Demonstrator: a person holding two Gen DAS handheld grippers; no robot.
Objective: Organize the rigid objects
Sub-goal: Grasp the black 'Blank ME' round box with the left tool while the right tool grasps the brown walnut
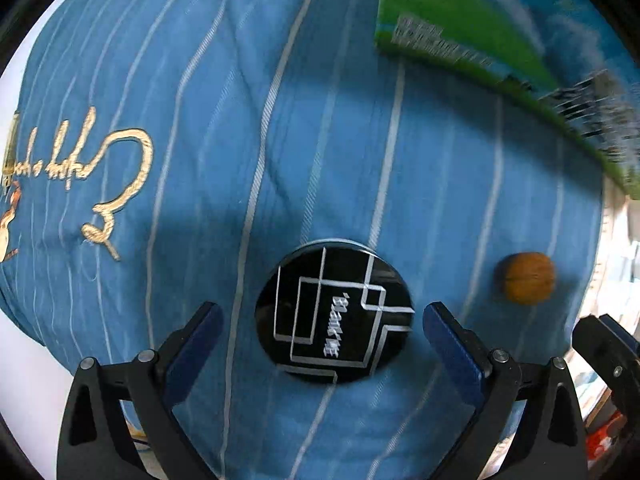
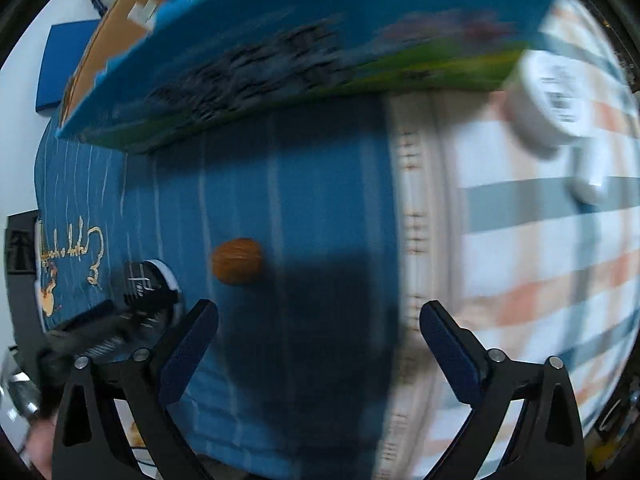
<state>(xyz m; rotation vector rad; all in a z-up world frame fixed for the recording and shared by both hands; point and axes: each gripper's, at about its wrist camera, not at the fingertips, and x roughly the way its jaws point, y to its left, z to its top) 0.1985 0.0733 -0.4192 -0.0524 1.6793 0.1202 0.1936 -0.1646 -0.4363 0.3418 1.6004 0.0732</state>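
Observation:
A round black tin (image 1: pixel 335 312) with white line art lies on the blue striped cloth (image 1: pixel 240 120). My left gripper (image 1: pixel 322 330) is open with a finger on each side of the tin, not touching it. A brown walnut (image 1: pixel 527 278) lies to the tin's right. A blue and green box (image 1: pixel 500 36) lies at the far right. In the right wrist view my right gripper (image 2: pixel 318 330) is open and empty above the cloth, with the walnut (image 2: pixel 237 261) ahead to the left, the tin (image 2: pixel 150 284) further left, and the box (image 2: pixel 280 48) beyond.
A checked cloth (image 2: pixel 540 260) lies right of the blue one. A white tub (image 2: pixel 550 96) and a small white object (image 2: pixel 590 180) rest on it. A cardboard box (image 2: pixel 116 28) and a blue pad (image 2: pixel 60 68) are at the far left.

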